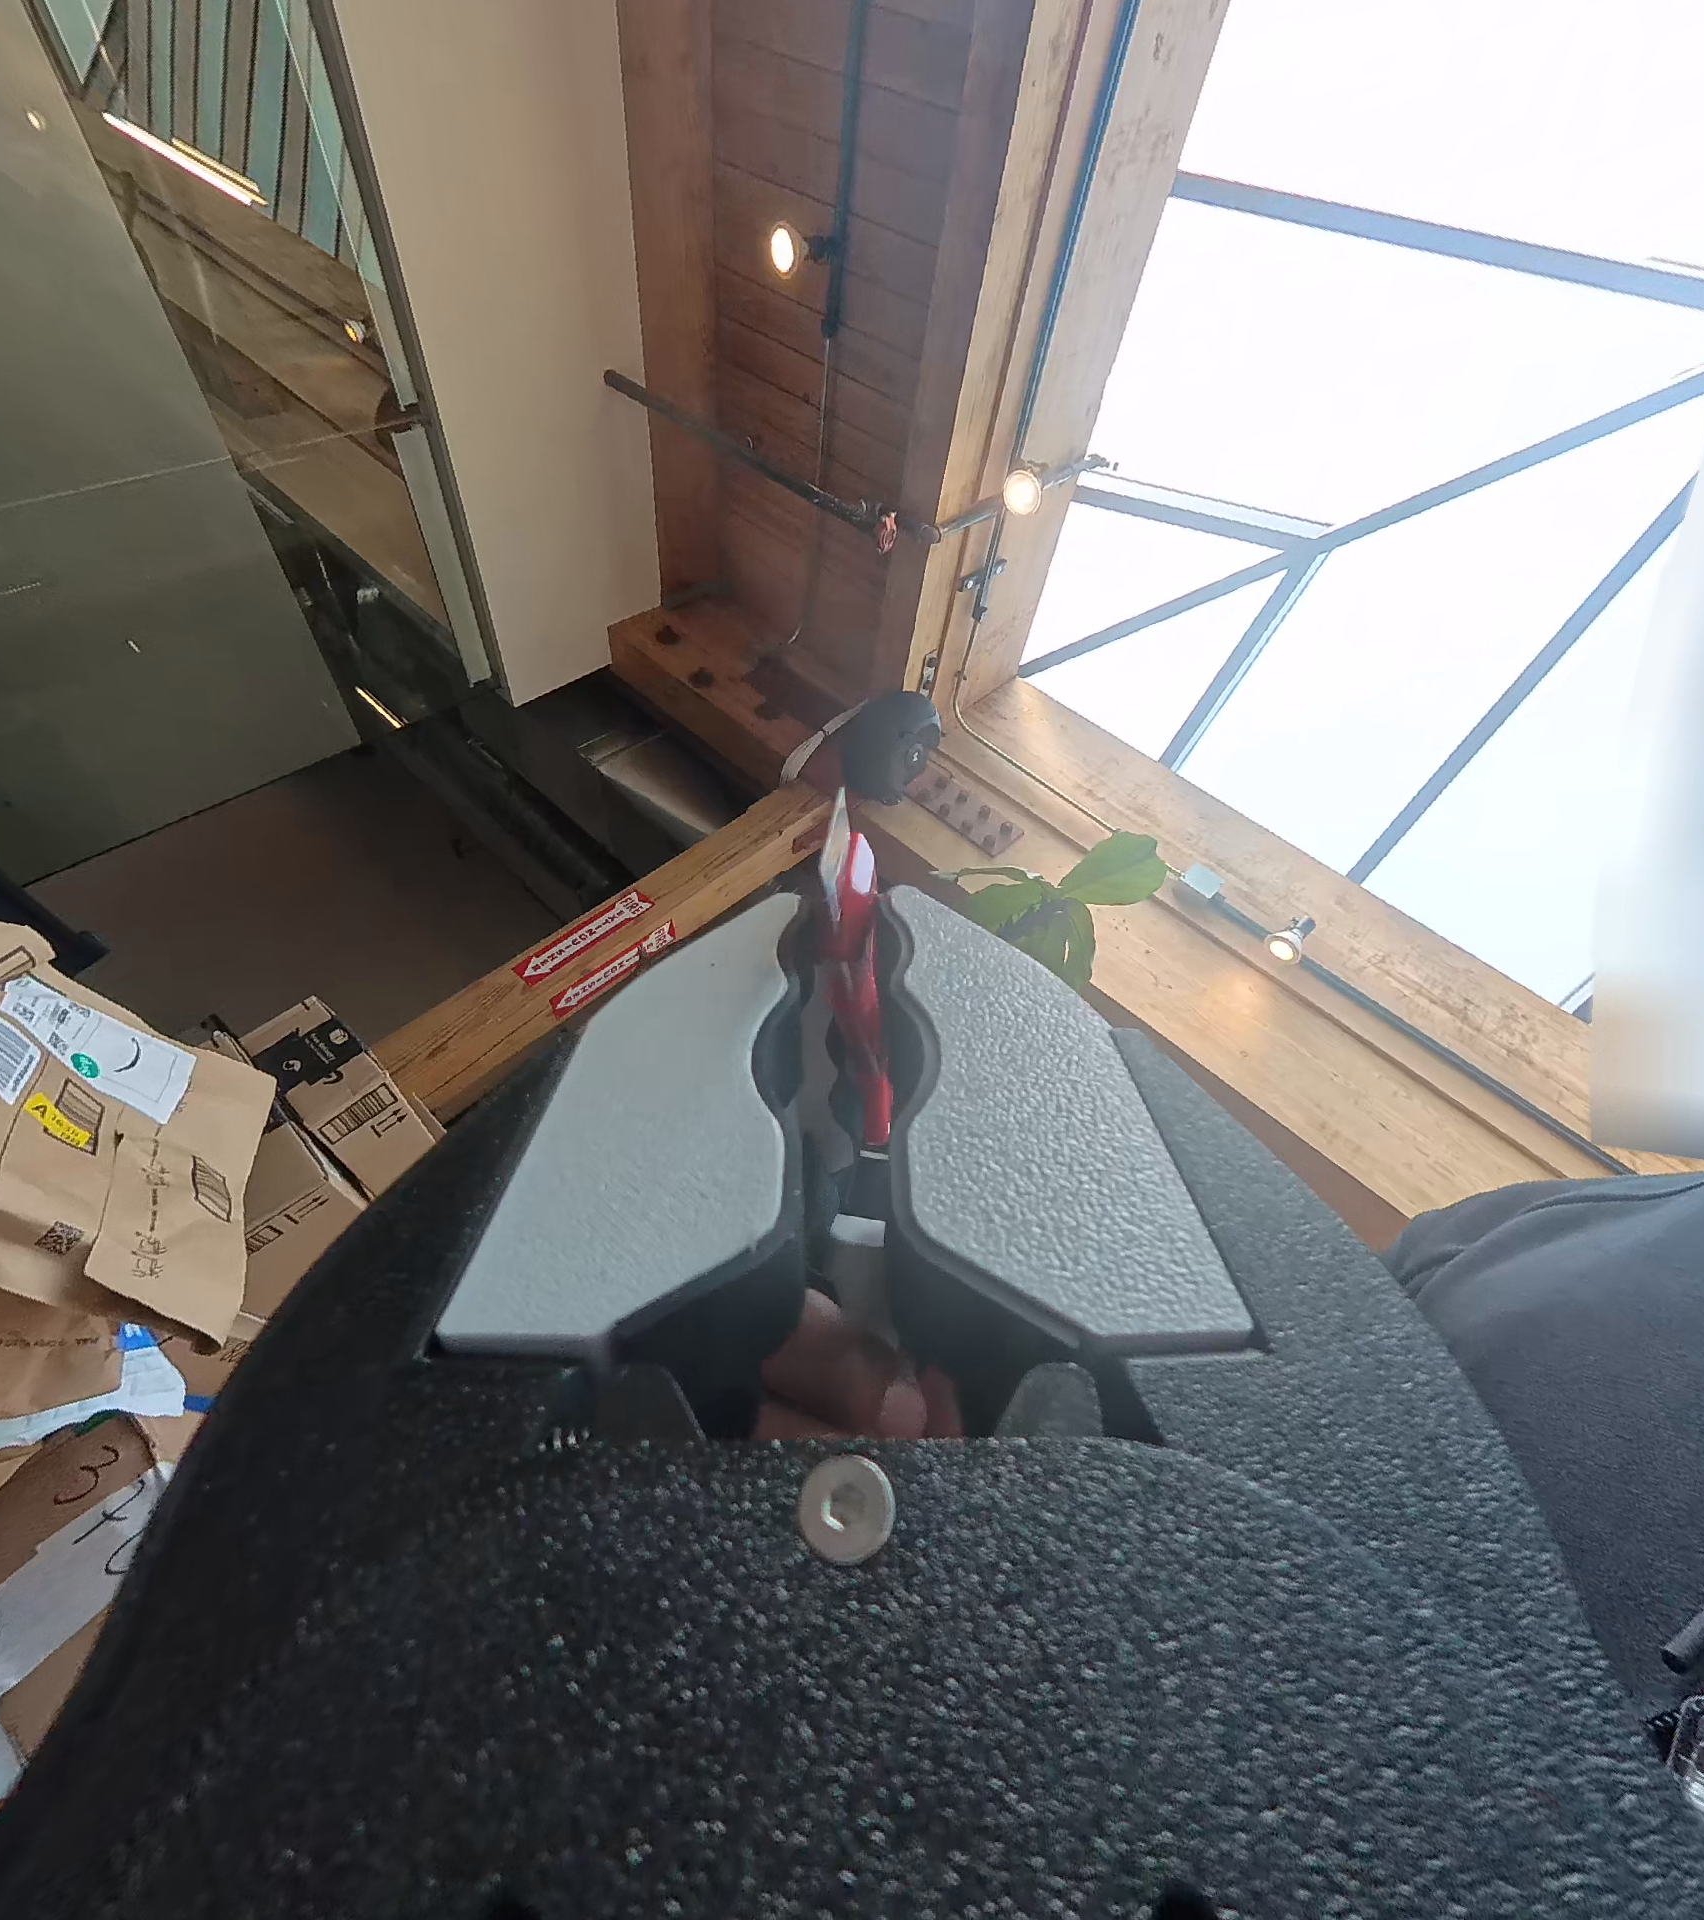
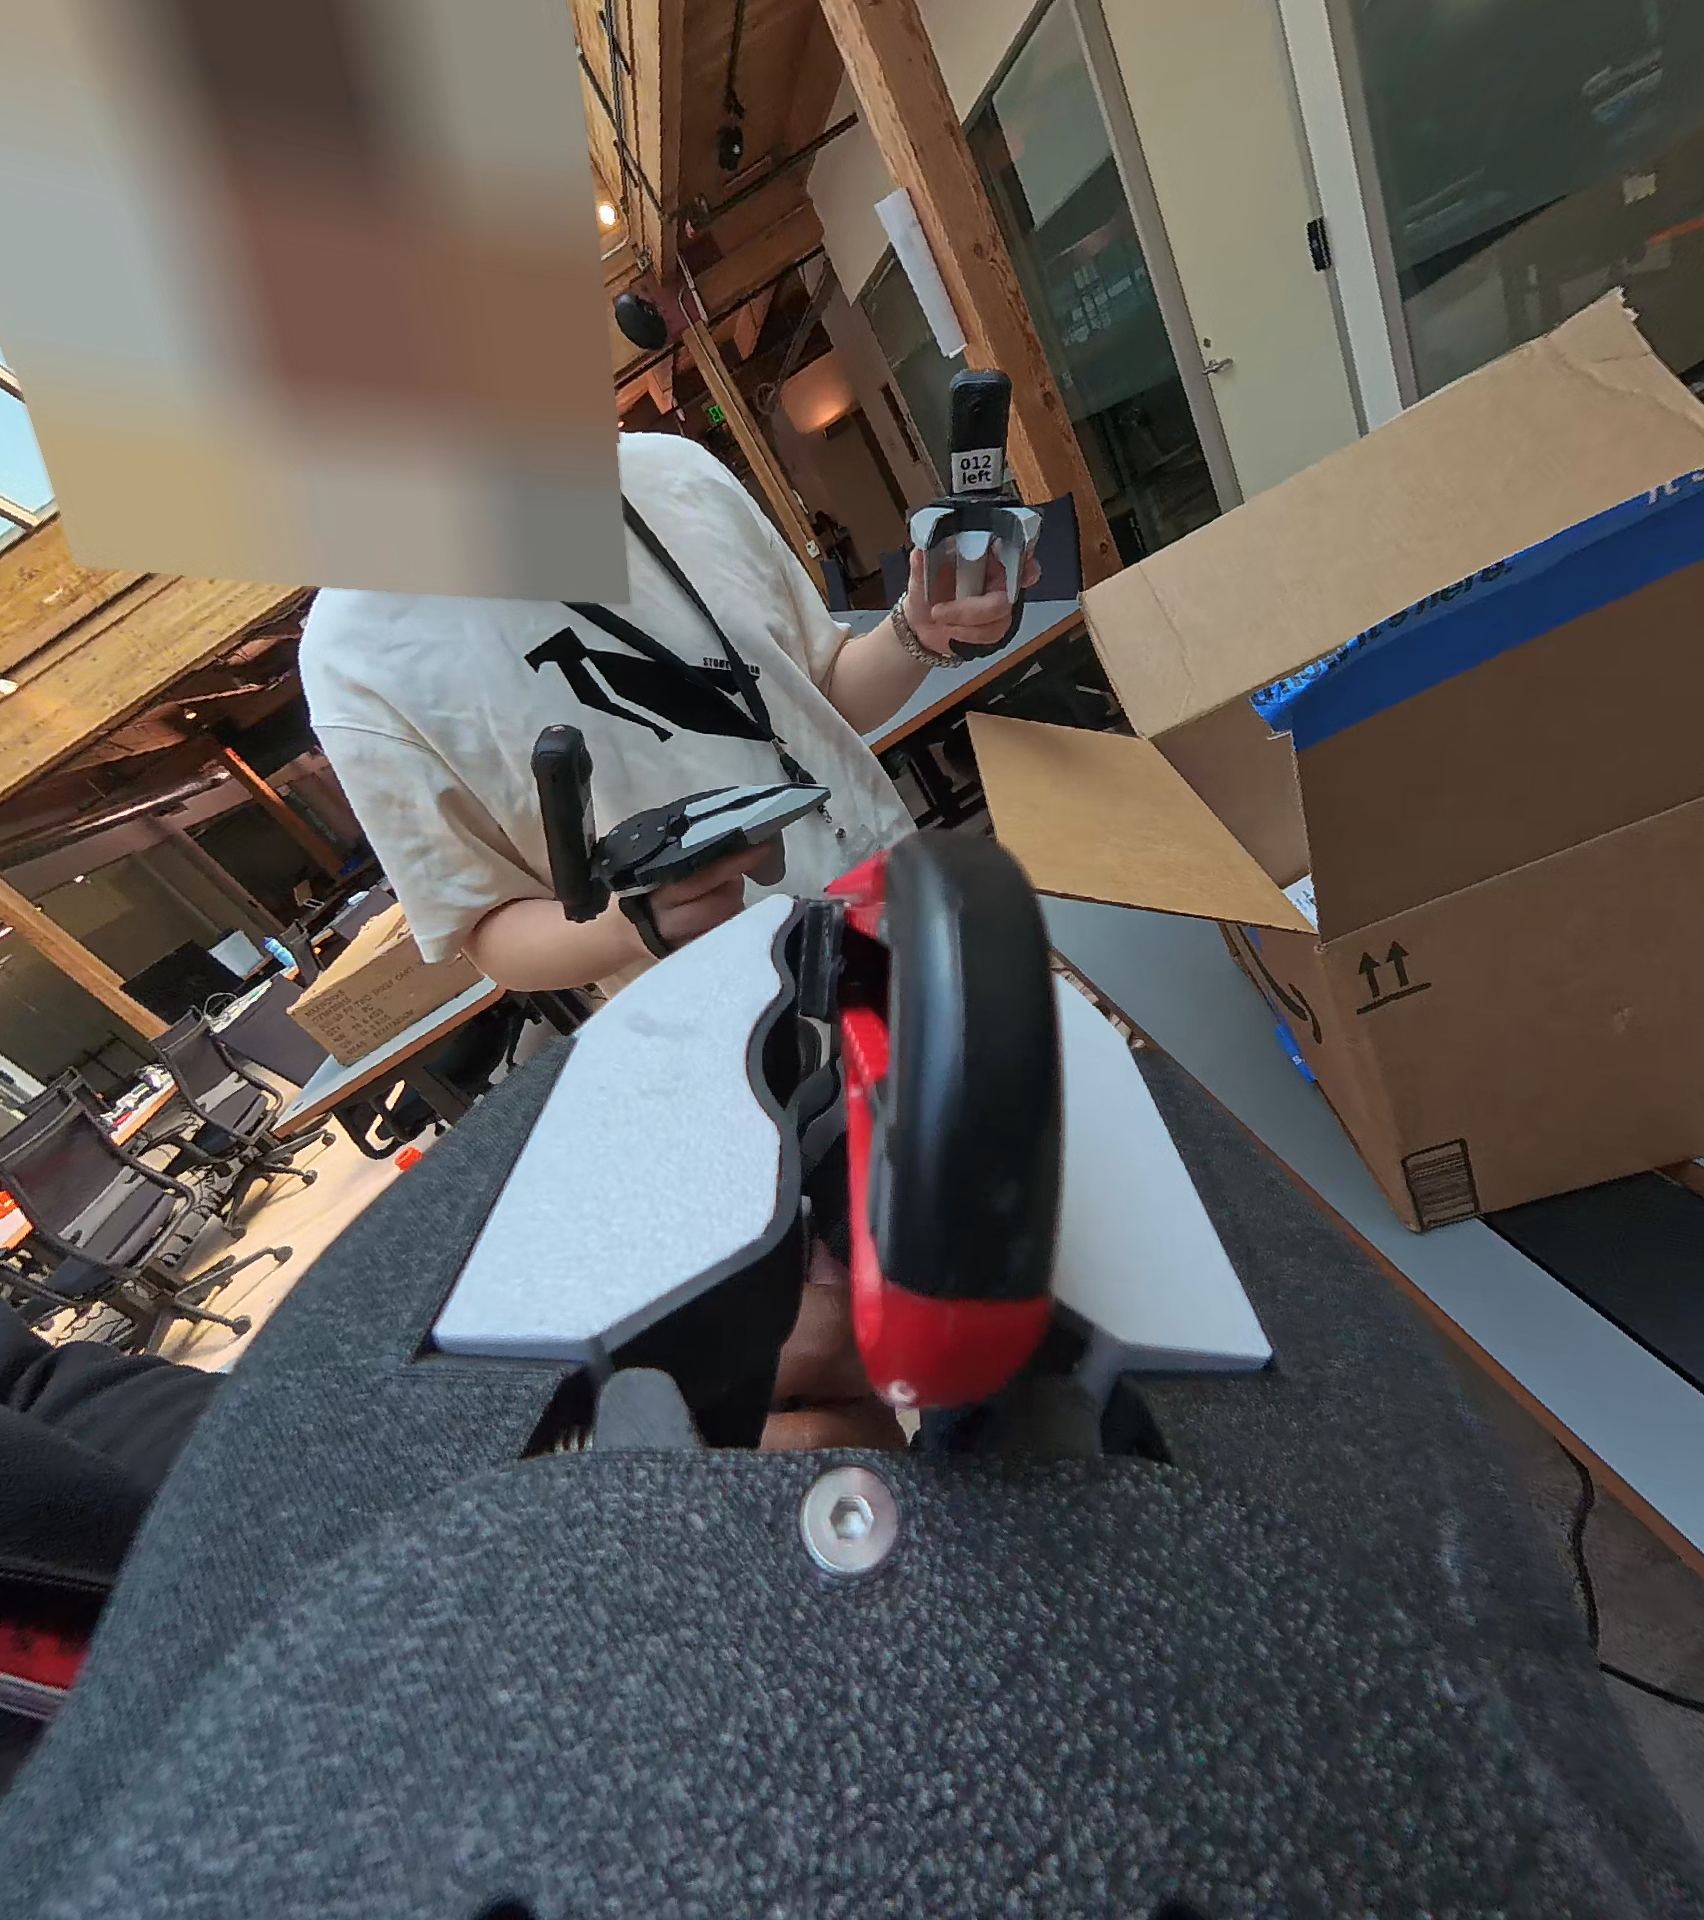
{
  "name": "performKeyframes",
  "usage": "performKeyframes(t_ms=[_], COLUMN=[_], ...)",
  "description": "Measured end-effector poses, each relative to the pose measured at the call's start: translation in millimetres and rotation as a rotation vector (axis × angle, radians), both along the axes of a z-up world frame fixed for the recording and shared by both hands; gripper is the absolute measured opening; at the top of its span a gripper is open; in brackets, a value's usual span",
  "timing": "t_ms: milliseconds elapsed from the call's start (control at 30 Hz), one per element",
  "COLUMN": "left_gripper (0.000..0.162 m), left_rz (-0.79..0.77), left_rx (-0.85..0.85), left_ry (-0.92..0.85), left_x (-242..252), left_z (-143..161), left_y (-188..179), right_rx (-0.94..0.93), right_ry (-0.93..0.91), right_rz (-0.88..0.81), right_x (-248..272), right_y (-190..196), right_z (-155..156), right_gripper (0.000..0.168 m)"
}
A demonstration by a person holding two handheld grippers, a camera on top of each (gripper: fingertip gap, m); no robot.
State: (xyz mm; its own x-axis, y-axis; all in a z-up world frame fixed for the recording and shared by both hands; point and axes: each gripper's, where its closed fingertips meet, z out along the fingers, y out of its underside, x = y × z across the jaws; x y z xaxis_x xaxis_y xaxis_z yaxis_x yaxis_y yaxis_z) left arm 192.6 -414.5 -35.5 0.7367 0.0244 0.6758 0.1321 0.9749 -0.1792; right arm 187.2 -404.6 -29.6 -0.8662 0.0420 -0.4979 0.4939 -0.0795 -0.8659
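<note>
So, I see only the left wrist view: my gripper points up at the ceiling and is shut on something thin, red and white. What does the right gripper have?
Observer: The right gripper is shut on a red and black tool that stands up between its fingers.
Operator: Is there something near it?
Observer: Yes. An open cardboard box with blue tape stands on a grey table, to its right.
Operator: Is anybody ahead?
Observer: A person in a cream T-shirt stands in front, holding a gripper in each hand.
</note>
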Motion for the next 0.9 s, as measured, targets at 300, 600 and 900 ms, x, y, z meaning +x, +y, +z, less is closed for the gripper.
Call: performKeyframes(t_ms=[300, 600, 900], left_gripper=[0.011, 0.01, 0.009], left_rz=[-0.022, 0.014, 0.015], left_rx=[-0.009, -0.072, -0.103], left_ry=[-0.007, -0.016, 0.04], left_x=[-1, 3, 14], left_z=[1, -2, 4], left_y=[3, 5, 13], right_rx=[0.012, 0.035, -0.008], right_ry=[-0.017, -0.025, -0.023], right_rz=[0.01, 0.026, 0.059], right_x=[3, 6, 14], right_y=[-3, 0, 9], right_z=[-5, -7, 0], right_gripper=[0.013, 0.013, 0.011])
